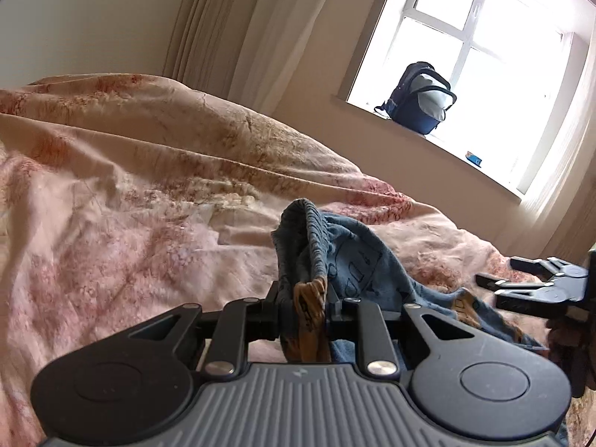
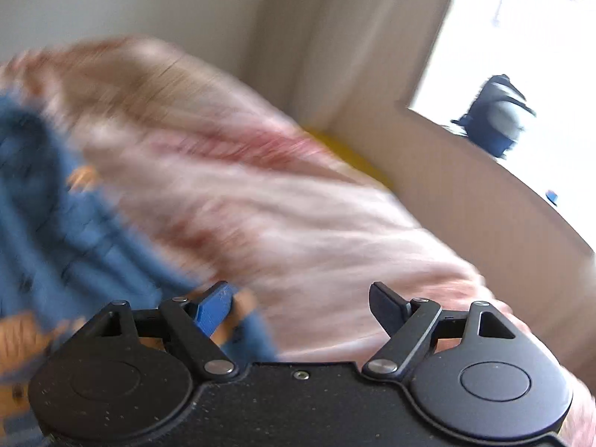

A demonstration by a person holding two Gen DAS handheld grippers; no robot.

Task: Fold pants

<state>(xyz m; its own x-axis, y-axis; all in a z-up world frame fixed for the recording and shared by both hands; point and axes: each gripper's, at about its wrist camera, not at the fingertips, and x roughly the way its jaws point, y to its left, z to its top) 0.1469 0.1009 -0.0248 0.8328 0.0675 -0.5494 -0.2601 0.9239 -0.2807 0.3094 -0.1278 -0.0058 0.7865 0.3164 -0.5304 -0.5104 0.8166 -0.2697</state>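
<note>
Small blue pants [image 1: 335, 257] with orange patches lie bunched on a pink flowered bedspread [image 1: 130, 205]. My left gripper [image 1: 303, 301] is shut on a fold of the pants by the ribbed waistband, which stands up above the fingers. The rest of the fabric trails off to the right toward my right gripper [image 1: 521, 283], seen there with its jaws apart and nothing in them. In the blurred right wrist view my right gripper [image 2: 301, 305] is open over bare bedspread [image 2: 298, 231], and the pants [image 2: 56, 205] lie to its left, reaching under the blue left finger [image 2: 214, 307].
A wall and cream curtains [image 1: 238, 29] stand behind the bed. A dark backpack [image 1: 417, 98] and a small blue item [image 1: 474, 157] sit on the window sill. Something yellow [image 2: 350, 156] shows between bed and wall.
</note>
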